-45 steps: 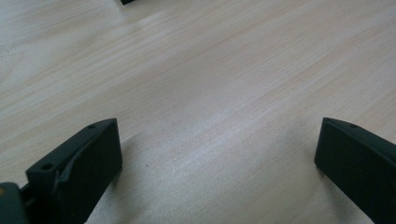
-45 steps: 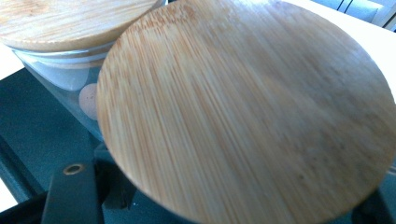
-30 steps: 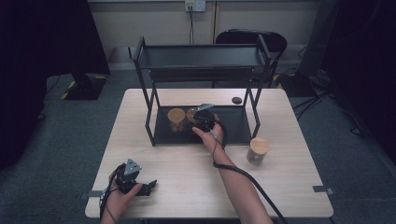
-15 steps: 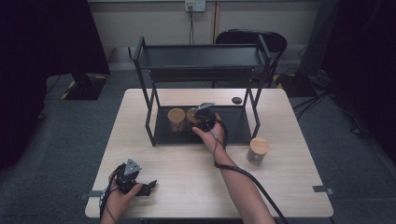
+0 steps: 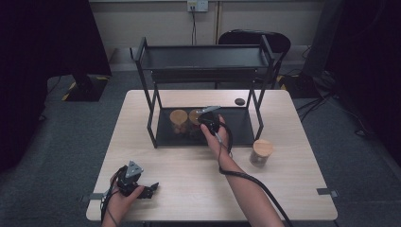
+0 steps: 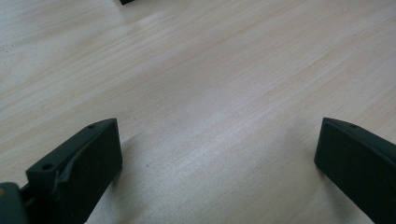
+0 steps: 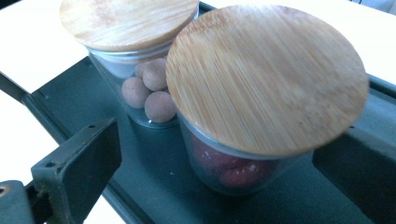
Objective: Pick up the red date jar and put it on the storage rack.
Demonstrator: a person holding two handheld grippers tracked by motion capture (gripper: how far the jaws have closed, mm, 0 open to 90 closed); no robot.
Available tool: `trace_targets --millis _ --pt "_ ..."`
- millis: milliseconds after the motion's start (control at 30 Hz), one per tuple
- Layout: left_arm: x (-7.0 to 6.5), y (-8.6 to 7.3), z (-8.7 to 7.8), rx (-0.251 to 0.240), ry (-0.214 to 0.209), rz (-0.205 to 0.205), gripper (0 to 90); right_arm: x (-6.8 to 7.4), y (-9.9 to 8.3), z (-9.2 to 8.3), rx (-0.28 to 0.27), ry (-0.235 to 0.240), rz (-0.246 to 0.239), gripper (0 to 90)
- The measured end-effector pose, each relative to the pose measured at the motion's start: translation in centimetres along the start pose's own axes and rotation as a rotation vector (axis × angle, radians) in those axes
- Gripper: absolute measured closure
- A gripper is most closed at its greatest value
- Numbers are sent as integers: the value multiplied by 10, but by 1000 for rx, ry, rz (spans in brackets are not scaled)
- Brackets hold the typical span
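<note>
Red-filled jar shown standing on lower shelf of rack, touching second jar of brown balls. Glass wall judged smooth, rigid, breakable; bamboo lid probably loose, so grip best taken on glass body below lid, not on lid. Moderate weight expected.

Right tool: jaws just opened, now spread wide, jar seen between them but not pressed. Left tool: jaws held apart, nothing between, resting on worktop. Third jar left on worktop beside rack.
</note>
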State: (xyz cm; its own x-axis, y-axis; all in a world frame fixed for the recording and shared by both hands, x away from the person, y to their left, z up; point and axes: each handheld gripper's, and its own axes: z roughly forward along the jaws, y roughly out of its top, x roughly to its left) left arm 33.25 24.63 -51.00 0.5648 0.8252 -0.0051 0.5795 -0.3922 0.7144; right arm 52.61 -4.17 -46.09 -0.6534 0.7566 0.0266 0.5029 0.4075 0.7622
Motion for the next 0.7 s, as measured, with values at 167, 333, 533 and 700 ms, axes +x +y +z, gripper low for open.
trace_targets --millis 167,333,533,700 --pt "0 0 0 0 0 0 3 4 -5 -5 -9 -13 4 7" --pt "0 0 0 0 0 0 3 8 -11 -12 -24 -5 9 12" --pt "0 0 0 0 0 0 3 11 -20 -20 -25 5 13 13" --pt "0 0 0 0 0 1 3 13 -26 -26 -22 23 10 15"
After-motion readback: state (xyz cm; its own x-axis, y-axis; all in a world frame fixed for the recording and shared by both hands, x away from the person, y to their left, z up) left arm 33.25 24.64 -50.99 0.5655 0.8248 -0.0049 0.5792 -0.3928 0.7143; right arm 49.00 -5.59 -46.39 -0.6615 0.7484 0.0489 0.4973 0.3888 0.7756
